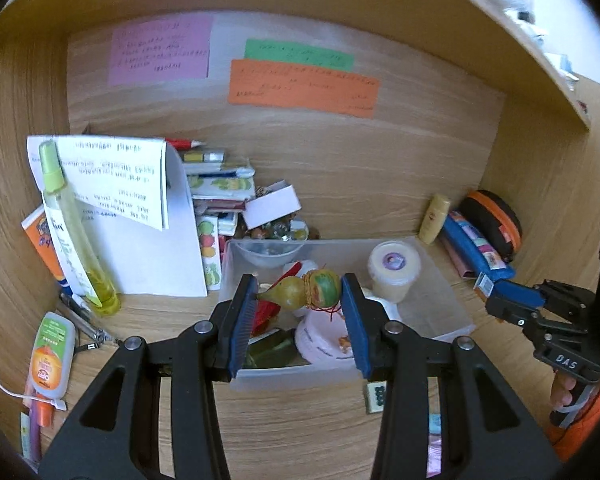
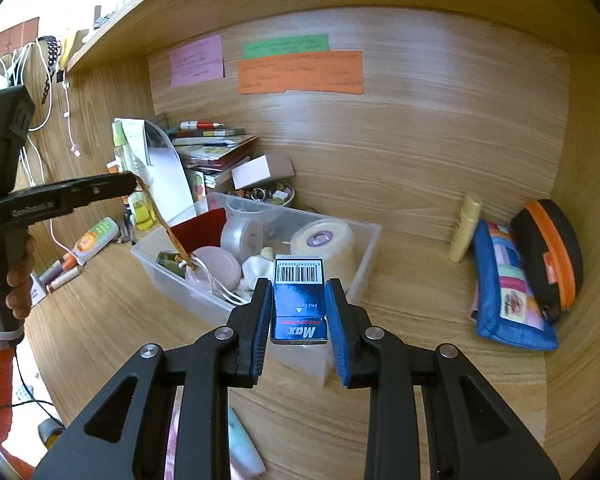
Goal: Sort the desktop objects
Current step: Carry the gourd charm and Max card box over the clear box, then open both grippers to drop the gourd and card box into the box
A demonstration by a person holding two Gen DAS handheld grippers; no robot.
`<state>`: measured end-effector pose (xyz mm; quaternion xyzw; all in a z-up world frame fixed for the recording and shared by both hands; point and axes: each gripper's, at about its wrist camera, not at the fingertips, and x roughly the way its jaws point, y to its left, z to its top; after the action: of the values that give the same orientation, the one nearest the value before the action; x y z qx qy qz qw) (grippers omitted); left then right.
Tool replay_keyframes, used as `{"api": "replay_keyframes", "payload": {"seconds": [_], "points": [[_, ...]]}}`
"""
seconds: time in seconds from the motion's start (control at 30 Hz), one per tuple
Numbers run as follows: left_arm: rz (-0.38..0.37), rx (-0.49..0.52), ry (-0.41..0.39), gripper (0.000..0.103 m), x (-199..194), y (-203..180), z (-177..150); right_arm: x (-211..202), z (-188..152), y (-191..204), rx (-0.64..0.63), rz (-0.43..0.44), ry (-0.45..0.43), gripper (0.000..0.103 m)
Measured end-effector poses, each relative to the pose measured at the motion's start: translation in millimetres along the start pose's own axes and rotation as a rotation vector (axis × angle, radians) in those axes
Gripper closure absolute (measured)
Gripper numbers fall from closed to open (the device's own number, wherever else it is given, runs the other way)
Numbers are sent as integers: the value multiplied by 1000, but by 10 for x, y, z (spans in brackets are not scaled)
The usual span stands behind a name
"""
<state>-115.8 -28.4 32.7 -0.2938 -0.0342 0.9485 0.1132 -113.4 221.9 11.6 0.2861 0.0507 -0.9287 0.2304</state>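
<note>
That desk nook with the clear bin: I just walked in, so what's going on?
A person is sorting desk clutter with tongs in each hand. The left tongs grip a small gourd ornament above the clear plastic bin. The right tongs grip a small blue box with a barcode near the bin's front corner.

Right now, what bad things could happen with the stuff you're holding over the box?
1. The gourd charm is round and pinched only at its ends by the left tool, so it might slip and fall into the clear bin.
2. Its string hangs into the bin and may snag something.
3. The blue box in the right tool sticks out forward and could tip.
</note>
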Motion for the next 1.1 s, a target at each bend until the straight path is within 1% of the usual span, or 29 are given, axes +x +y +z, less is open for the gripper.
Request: {"api": "replay_keyframes", "payload": {"seconds": [0.27,0.47,0.63,0.77,1.03,1.1], "points": [[22,-13,74,61,277,111,-193,240,29,-4,20,26,36,78],[22,-8,115,61,452,154,-275,435,14,-21,35,13,77,78],[22,-4,136,61,575,150,-308,605,1,-21,38,-10,113,78],[36,8,151,61,660,138,-350,720,0,-16,39,-22,130,78],[58,26,165,61,769,122,-416,795,-26,37,14,-39,138,78],[73,42,156,61,767,94,-424,814,-37,35,15,-38,142,78]]}}
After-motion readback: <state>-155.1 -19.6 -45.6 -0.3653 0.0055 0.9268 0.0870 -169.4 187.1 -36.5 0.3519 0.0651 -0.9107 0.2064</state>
